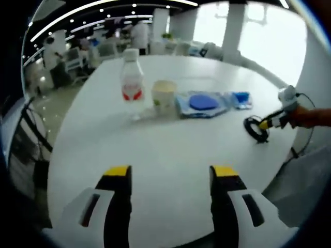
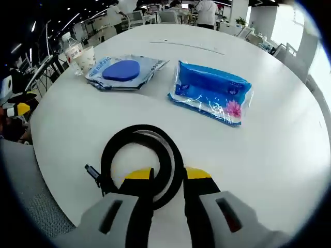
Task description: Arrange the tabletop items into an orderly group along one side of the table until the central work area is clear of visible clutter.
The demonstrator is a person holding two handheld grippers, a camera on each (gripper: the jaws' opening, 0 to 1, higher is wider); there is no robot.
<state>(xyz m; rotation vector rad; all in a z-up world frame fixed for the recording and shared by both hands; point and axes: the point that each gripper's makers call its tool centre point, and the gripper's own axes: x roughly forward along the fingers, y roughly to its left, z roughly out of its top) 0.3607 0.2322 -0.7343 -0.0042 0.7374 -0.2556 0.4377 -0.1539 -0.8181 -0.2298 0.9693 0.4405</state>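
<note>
Bottle (image 1: pixel 132 82), cup (image 1: pixel 164 96) and blue pack (image 1: pixel 203 103) sit in a row. The right tool (image 2: pixel 166 174) pinches the black cable coil (image 2: pixel 140 164), not yet grouped on the tabletop (image 1: pixel 155 150); the left tool (image 1: pixel 169 172) is spread, empty.

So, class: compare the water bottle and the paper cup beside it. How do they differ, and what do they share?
The water bottle is taller than the paper cup. The bottle is clear plastic with a red label; the cup is opaque and pale. The bottle has a white cap; whether the cup is covered cannot be told. Both stand upright on the white table, side by side.
</note>
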